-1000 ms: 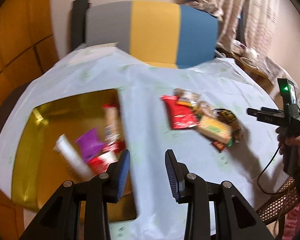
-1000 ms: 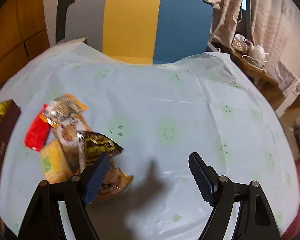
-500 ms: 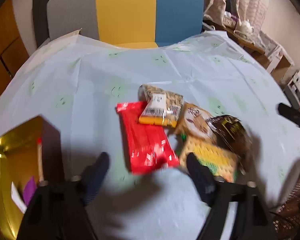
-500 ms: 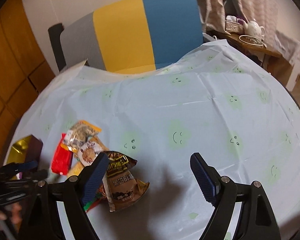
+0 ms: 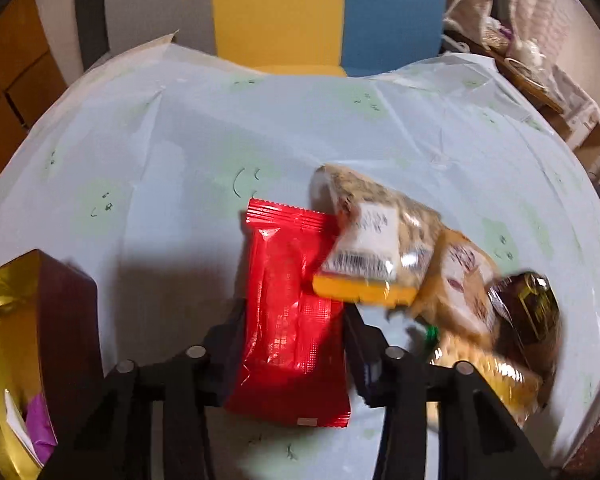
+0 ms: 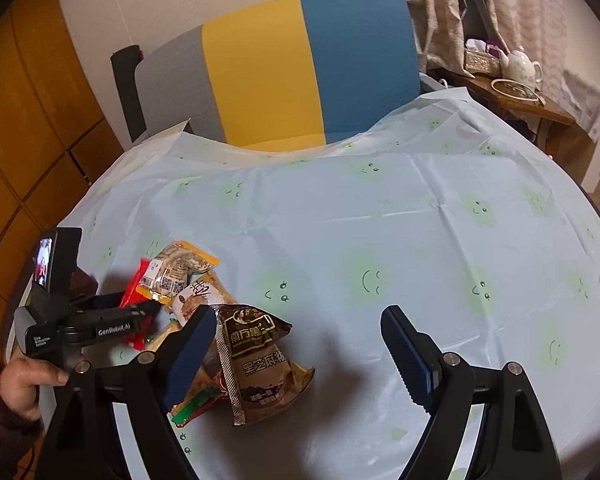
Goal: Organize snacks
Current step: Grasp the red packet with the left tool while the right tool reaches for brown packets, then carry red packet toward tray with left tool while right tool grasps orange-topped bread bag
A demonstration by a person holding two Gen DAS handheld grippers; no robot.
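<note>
A red snack packet point(image 5: 292, 320) lies lengthwise between the fingers of my left gripper point(image 5: 295, 310). The jaws are closing and both pads touch its long edges. Its far corner sits under a nut packet point(image 5: 376, 240) with a barcode label. Beyond that, the pile holds a tan packet point(image 5: 460, 280), a dark brown packet point(image 5: 532, 308) and a yellow one point(image 5: 500, 376). The gold tray point(image 5: 4, 320) is at the left edge, with a purple wrapper inside. My right gripper point(image 6: 298, 316) hangs open above the table, just right of the brown packet point(image 6: 256, 360), holding nothing.
The light blue tablecloth point(image 6: 420, 240) covers a round table. A chair with a grey, yellow and blue back point(image 6: 300, 72) stands behind it. A side table with a teapot point(image 6: 520, 66) is at the far right. A hand point(image 6: 20, 384) holds the left gripper's handle.
My left gripper swung right from above the gold tray to the pile, spread wide, came down and closed around the red packet. The right gripper stayed in place and tilted slightly.
</note>
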